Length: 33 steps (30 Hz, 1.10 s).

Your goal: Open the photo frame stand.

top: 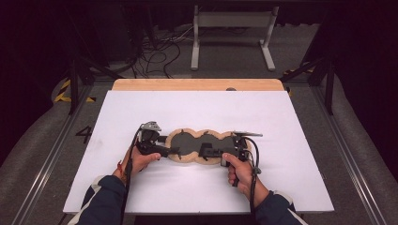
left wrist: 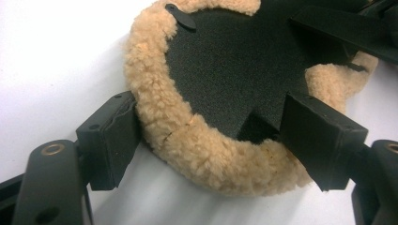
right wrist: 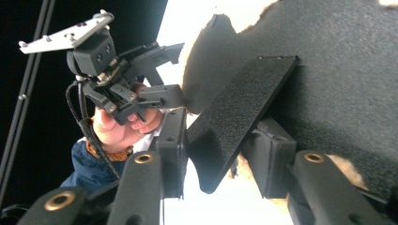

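White board (top: 197, 187) covers one wooden table, with dark floor, cables and one pale metal frame (top: 232, 33) on the far side. One thing lies on the board, near the middle: a fleece pad (top: 187, 157) of three joined round lobes, tan pile around the rim and dark grey fabric on its face.

Two hands come in from the near edge, each with one gripper. At the left, the left gripper (top: 171, 151) sits at the pad's left lobe. In the left gripper view its two jaws straddle the near rim of the lobe (left wrist: 206, 154), one jaw against the outer fleece, the other over the dark face; whether they press the rim I cannot tell, so clamped or loose stays open.

At the right, the right gripper (top: 206, 151) lies over the right lobe. In the right gripper view its jaws are clenched on one flat dark strap (right wrist: 239, 112) that stands off the pad's grey face.
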Tool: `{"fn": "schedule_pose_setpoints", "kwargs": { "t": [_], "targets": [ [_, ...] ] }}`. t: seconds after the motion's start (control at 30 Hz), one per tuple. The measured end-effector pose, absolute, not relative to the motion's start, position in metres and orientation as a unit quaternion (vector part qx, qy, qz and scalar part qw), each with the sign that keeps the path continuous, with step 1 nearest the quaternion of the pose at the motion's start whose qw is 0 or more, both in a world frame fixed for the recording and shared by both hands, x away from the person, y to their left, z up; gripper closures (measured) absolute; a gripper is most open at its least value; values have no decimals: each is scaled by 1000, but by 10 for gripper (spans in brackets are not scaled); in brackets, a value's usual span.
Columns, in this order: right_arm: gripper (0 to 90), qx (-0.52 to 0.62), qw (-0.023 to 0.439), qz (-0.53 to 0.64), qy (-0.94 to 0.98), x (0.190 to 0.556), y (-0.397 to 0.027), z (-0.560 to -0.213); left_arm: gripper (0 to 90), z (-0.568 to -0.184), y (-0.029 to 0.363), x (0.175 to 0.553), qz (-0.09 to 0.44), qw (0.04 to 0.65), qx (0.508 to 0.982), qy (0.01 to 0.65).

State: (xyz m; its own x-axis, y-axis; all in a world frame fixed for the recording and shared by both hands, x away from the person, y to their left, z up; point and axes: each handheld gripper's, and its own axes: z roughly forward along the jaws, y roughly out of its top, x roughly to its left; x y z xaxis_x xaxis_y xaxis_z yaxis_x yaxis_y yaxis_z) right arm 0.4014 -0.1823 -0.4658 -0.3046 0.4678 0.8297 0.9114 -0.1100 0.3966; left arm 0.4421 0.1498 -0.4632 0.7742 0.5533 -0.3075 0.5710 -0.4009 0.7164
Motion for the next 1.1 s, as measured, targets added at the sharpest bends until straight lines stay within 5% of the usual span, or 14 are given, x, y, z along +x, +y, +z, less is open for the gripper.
{"fn": "schedule_pose_setpoints", "kwargs": {
  "t": [0.23, 0.67, 0.97, 1.1],
  "targets": [
    [699, -525, 202, -500, -659, 400, -180, -465, 151, -465, 155, 445, -23, 441, 830, 340],
    [697, -463, 144, -497, -720, 395, -177, -459, 228, -459, 153, 437, -39, 455, 839, 296],
    [692, -424, 101, -495, -751, 392, -175, -457, 366, -454, 160, 433, -28, 465, 835, 294],
    [690, -416, 91, -494, -758, 391, -174, -456, 312, -454, 158, 434, -22, 470, 833, 293]
  ]
}}
